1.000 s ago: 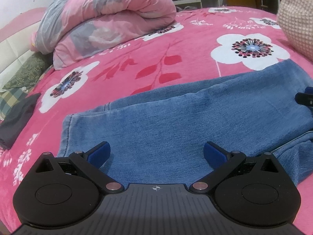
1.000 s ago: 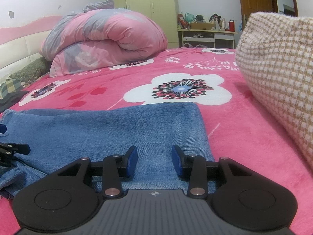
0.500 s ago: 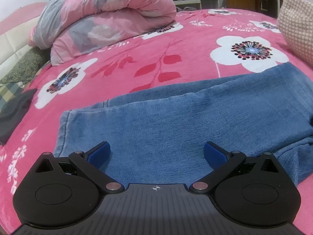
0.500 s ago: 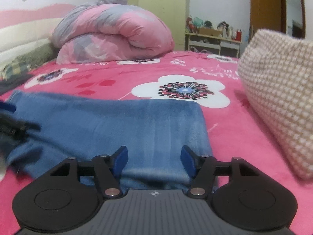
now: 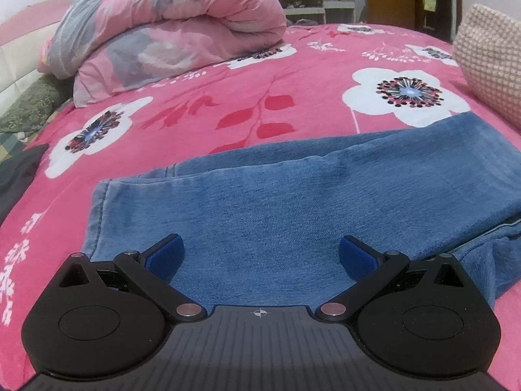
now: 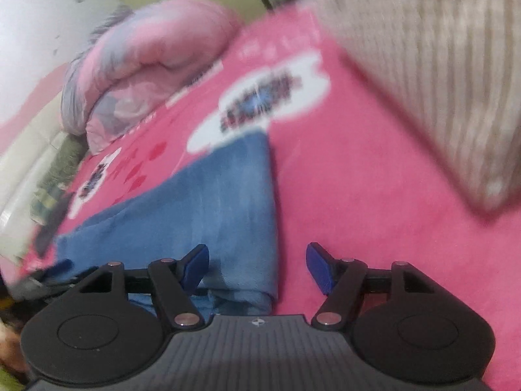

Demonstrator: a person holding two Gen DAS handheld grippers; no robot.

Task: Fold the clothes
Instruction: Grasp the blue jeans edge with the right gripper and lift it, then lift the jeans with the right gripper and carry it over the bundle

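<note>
Folded blue jeans (image 5: pixel 293 202) lie flat across the pink flowered bedspread (image 5: pixel 293 75). My left gripper (image 5: pixel 260 247) hovers over their near left part, jaws wide open, nothing pressed between the pads. The right wrist view is blurred and tilted. There my right gripper (image 6: pixel 257 254) stands over the right edge of the jeans (image 6: pixel 211 202). Its left finger is above the denim and its right finger above bare bedspread (image 6: pixel 358 179). Its jaws are closing slightly, and the pads do not press on the cloth edge lying below them.
A rolled pink and grey duvet (image 5: pixel 169 26) lies at the back left. A beige checked cushion (image 5: pixel 488 58) sits at the right, close to the right gripper as the cushion (image 6: pixel 439 81). Dark clothing (image 5: pixel 16 176) lies at the left edge. Shelves and a door stand behind the bed.
The right gripper has swung to the right and rolled, its jaws wider than a second ago; it has left the left wrist view. The left gripper has hardly moved.
</note>
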